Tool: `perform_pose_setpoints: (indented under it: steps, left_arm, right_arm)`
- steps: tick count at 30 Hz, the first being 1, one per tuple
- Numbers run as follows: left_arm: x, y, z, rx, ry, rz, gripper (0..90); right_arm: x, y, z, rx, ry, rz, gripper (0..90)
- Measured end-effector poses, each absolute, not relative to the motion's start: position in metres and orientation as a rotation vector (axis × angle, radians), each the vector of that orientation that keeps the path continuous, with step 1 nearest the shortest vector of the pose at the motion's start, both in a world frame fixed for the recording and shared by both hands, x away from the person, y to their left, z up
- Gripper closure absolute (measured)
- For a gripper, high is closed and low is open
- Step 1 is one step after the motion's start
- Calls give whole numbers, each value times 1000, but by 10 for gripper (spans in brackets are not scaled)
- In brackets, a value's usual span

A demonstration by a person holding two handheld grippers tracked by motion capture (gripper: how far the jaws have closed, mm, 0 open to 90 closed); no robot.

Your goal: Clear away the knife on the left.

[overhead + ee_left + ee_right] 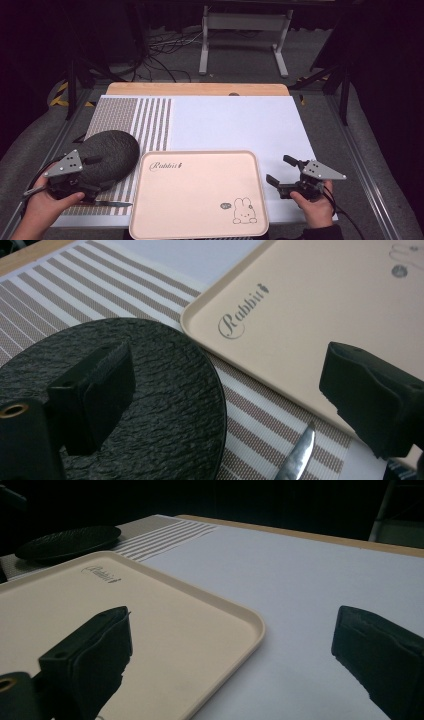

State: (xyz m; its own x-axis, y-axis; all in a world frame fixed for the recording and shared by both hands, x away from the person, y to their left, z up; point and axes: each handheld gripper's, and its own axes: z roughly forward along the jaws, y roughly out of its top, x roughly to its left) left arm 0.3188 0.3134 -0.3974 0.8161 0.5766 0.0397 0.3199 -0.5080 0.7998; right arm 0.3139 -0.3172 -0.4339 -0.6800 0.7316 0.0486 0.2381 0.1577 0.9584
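Left gripper, lower left of high view, jaws spread over black plate on striped mat; knife just below. Right gripper, released, beside tray.

My black, rough-textured round plate lies flat at the frame's lower left, on the striped mat, just left of my beige tray with its rabbit print, bottom centre.
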Motion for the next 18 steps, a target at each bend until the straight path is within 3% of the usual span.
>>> perform_pose_setpoints:
  steps: [18]
  left_arm:
    - [315, 310, -389, 2504, 514, 287, 132]
  right_arm:
    - [314, -317, -435, 919, 2014, 1536, 42]
